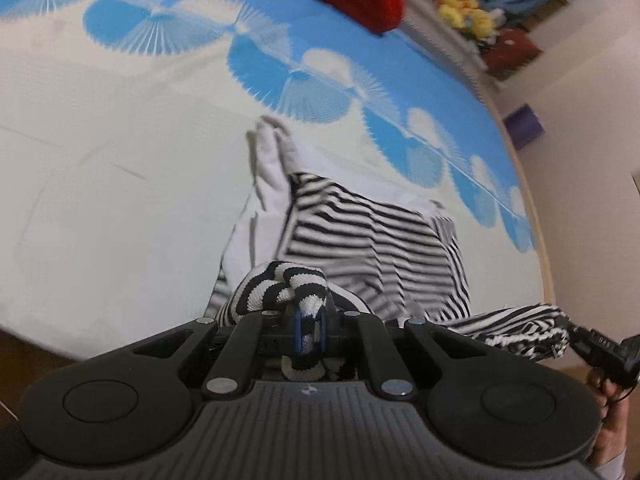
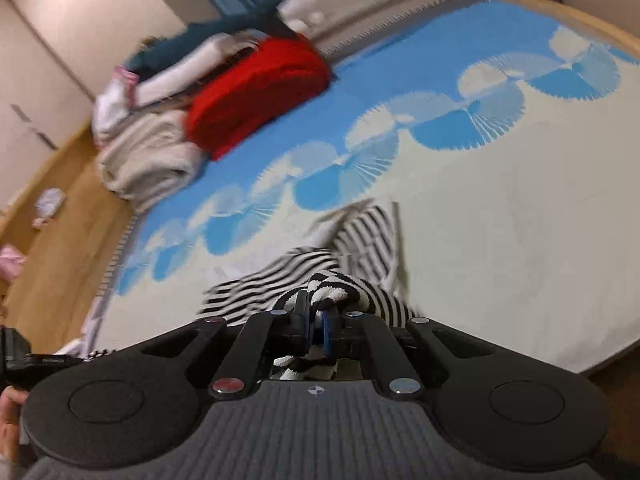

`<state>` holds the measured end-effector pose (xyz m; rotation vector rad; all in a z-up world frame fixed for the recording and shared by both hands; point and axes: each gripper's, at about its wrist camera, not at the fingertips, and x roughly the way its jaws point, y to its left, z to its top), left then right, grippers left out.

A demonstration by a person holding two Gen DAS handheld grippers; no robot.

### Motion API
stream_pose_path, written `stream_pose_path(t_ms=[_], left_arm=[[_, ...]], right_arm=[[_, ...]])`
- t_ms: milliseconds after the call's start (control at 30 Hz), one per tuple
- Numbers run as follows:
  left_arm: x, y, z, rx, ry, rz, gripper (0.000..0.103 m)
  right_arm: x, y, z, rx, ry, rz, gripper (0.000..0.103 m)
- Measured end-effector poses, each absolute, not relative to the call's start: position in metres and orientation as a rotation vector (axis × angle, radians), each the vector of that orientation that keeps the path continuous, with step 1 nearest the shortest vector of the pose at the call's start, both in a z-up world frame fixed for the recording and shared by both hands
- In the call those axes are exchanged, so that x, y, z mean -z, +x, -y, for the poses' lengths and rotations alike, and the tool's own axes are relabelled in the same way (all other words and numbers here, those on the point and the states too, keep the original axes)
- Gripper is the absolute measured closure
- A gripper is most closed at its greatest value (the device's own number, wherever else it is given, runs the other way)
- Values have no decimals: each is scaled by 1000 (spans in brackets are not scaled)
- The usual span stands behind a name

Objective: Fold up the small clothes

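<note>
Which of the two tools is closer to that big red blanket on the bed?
Hard to call. The left tool and right tool both clamp the striped garment at the bed's near edge, with the red blanket well beyond both, at the far side.

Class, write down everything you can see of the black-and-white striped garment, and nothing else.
The black-and-white striped knit garment looks soft, with a plain white part at its far end. It is bunched and creased, not yet folded. The left gripper and right gripper are each shut on a gathered edge, so the near side looks raised. The far part trails onto the white and blue patterned bedcover. Blur hides finer detail.
</note>
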<state>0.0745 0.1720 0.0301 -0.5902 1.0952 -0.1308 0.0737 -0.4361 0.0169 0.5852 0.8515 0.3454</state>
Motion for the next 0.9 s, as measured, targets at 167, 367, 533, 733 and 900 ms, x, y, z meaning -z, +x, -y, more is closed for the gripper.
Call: stream_pose_path(t_ms=[167,367,533,733,900], left_arm=[[28,161,-205,55,-764,-1167,90],[53,196,-231,-15,-922,-1161,73],[22,186,-226,87,-779,-1063,58],[1,161,-216,124,-620,-1014,33],[-6,146,-190,160,-310,-1020,20]], right_arm=[[25,176,409,-309,580,-936,98],[84,245,399,-202,683,-979,87],[61,242,408,-184,612,-843,73],[52,224,398,-307,370,-816,59],[62,208,379,-400,127,-858,50]])
